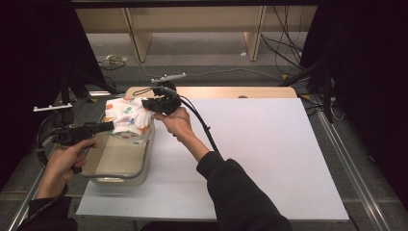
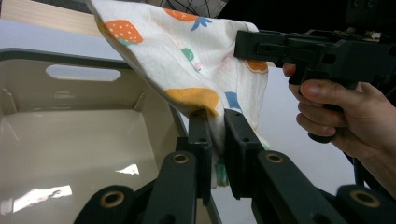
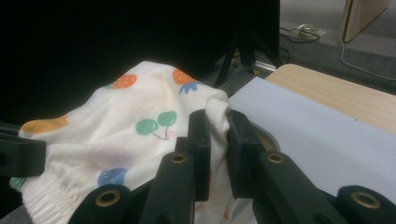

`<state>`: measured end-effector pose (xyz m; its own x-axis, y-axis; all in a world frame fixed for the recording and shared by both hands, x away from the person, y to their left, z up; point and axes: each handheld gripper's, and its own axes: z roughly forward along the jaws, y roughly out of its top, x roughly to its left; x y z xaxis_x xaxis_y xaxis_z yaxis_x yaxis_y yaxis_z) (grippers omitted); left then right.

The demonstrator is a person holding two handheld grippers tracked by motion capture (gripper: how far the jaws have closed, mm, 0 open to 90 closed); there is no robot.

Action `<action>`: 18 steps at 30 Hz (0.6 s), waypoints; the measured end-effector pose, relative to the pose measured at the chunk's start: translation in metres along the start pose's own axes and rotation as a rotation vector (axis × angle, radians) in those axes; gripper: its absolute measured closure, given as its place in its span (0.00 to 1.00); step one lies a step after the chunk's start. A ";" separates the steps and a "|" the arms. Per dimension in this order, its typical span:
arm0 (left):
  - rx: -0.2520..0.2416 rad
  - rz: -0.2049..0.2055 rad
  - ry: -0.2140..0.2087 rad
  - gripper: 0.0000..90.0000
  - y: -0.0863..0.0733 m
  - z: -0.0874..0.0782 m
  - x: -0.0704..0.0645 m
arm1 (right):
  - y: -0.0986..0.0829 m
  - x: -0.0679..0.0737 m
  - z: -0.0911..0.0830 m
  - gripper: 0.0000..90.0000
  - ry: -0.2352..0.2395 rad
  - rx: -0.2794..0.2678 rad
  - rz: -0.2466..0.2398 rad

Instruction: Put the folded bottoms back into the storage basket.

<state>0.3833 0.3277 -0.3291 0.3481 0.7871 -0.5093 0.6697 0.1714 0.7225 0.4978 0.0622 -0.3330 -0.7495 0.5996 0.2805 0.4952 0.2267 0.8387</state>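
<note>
Both grippers are clamped on the cloth (image 1: 127, 118), left gripper (image 2: 215, 122) on a lower fold and right gripper (image 3: 218, 122) on an edge, holding it above the far end of the beige bin (image 1: 118, 161) at about 10 o'clock on the table. My worry is either thin pinch slipping if the hands pull apart, dropping it half over the rim. It's soft, white, crumpled, with fruit prints and an elastic hem.

The person is wearing dark long sleeves (image 1: 240, 187) reaching to the wrists. Each hand-held gripper, left (image 2: 215, 122) and right (image 3: 217, 122), is showing matte black jaws with small holes and brass-ringed pivots. A grey three-cornered plate (image 1: 168, 77) is topping the right one, and a black cable (image 1: 202, 122) is trailing from it.
</note>
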 end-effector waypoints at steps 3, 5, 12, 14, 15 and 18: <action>-0.001 -0.007 0.002 0.91 0.000 -0.002 0.003 | 0.000 0.003 0.003 0.91 0.002 0.001 -0.001; 0.001 -0.009 0.006 0.91 0.000 -0.004 0.005 | 0.000 0.004 0.005 0.91 -0.001 0.004 -0.003; 0.004 -0.023 0.026 0.91 -0.002 -0.007 0.013 | -0.001 0.009 0.014 0.91 -0.005 0.013 -0.005; 0.006 -0.027 0.032 0.91 -0.002 -0.007 0.015 | -0.001 0.011 0.017 0.91 -0.003 0.013 -0.007; 0.010 -0.029 0.032 0.91 -0.003 -0.007 0.016 | -0.001 0.012 0.019 0.91 -0.003 0.015 -0.008; 0.013 -0.038 0.027 0.91 -0.005 -0.008 0.019 | -0.004 0.015 0.023 0.91 0.002 0.025 -0.012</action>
<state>0.3815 0.3468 -0.3382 0.3047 0.7961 -0.5229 0.6906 0.1935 0.6969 0.4952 0.0880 -0.3427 -0.7563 0.5950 0.2719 0.4974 0.2529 0.8299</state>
